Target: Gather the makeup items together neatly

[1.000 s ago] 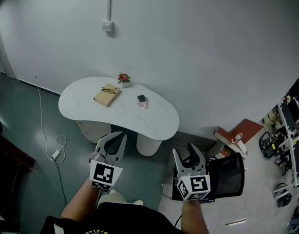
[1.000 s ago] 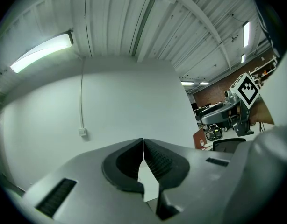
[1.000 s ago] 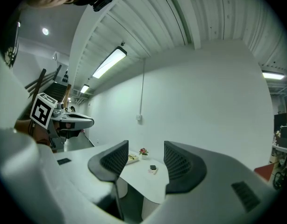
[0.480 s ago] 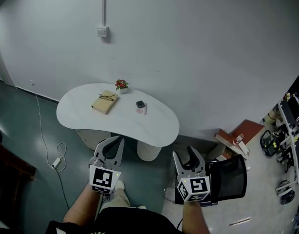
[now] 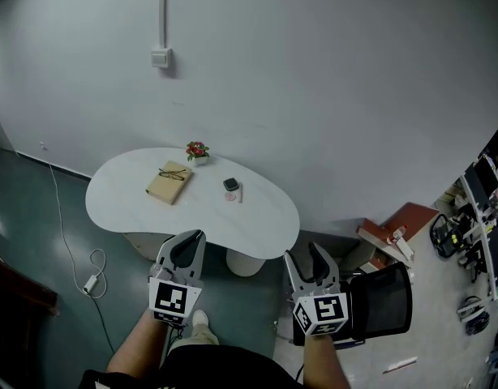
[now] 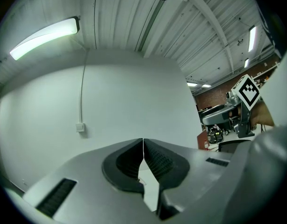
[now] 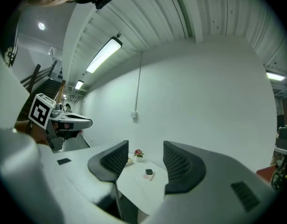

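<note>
step judged: approach to white bean-shaped tabletop [image 5: 119,205] | left tool [image 5: 192,239]: jaws met, empty | right tool [image 5: 307,256]: jaws stood apart, empty | advice: left needed spreading before small dark compact [image 5: 230,185]

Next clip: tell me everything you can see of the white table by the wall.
The white table has a smooth, kidney-shaped top on rounded white pedestals. It stands level on the teal floor, its far edge close to the grey wall. On it lie a tan book with what look like glasses on top, a small pot of red flowers, and a dark compact beside small pink items.
</note>
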Demonstrator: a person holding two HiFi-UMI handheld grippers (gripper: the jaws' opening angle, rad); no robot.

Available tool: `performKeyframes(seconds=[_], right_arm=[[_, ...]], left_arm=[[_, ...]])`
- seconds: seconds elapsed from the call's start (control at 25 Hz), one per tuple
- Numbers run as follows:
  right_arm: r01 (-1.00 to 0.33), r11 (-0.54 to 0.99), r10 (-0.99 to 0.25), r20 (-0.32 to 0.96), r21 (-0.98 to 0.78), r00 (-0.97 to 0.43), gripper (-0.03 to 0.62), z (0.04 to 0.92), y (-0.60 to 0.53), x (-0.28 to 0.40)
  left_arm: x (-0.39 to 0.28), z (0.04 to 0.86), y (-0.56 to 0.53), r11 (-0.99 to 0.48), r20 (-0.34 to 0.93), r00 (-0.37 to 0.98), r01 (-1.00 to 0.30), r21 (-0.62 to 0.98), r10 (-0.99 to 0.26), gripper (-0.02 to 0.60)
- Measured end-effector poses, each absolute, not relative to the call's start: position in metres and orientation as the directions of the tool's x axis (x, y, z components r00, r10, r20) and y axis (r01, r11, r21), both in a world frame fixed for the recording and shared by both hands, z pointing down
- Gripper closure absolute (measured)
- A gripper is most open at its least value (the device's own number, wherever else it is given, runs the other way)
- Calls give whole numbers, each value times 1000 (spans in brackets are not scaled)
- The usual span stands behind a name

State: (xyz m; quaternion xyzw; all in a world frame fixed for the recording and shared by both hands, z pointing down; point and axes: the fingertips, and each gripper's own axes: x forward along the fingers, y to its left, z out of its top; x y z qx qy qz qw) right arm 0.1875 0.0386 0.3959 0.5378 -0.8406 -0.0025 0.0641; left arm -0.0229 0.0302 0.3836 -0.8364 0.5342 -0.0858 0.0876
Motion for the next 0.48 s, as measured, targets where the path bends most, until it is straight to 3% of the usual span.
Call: performKeyframes(seconds=[0.48], right_arm=[[-917, 390, -919, 97, 85, -382, 358, 395, -56, 133]], left_arm=[[-76, 400, -74, -442, 72, 437, -874, -204, -897, 557]])
